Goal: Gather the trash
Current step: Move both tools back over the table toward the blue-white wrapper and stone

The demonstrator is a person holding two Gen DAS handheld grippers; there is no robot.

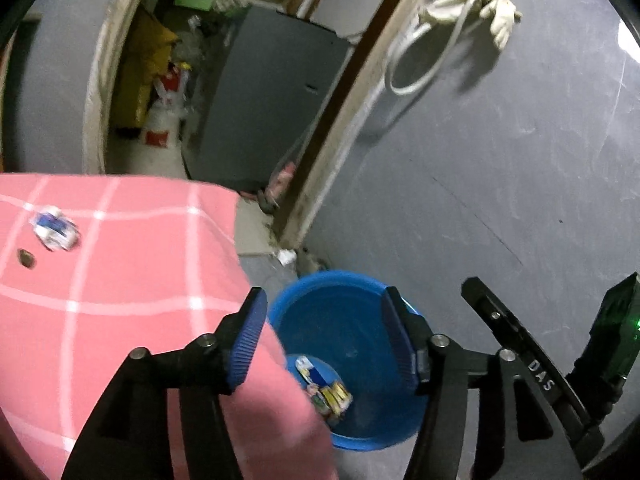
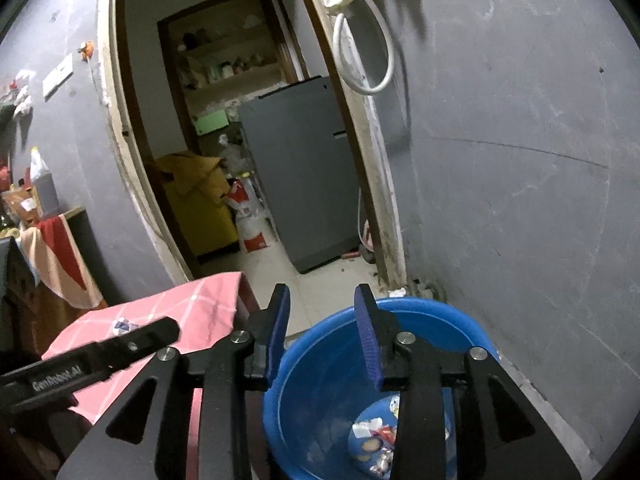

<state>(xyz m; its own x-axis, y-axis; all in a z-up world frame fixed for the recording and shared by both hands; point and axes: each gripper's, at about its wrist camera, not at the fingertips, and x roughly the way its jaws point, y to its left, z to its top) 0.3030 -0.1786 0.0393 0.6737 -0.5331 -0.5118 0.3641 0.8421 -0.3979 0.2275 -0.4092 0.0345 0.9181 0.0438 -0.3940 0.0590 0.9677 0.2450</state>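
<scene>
- Both the left gripper [image 1: 324, 336] and the right gripper [image 2: 322, 336] have open, empty jaws above the blue bucket [image 2: 460, 320], which holds wrappers [image 2: 376, 432].
- One wrapper [image 1: 54, 228] lies on the pink table [image 1: 140, 260], left of the bucket.
- A grey fridge [image 2: 296, 168] stands far behind.

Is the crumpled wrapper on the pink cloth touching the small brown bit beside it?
Apart. The left wrist view shows bare pink cloth between the wrapper and the brown bit.

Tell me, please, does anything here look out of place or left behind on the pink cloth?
Yes. A crumpled blue and white wrapper and a small dark scrap lie on the pink checked cloth, while other wrappers are already in the blue bucket. Both the left gripper and the right gripper are open and hold nothing.
</scene>
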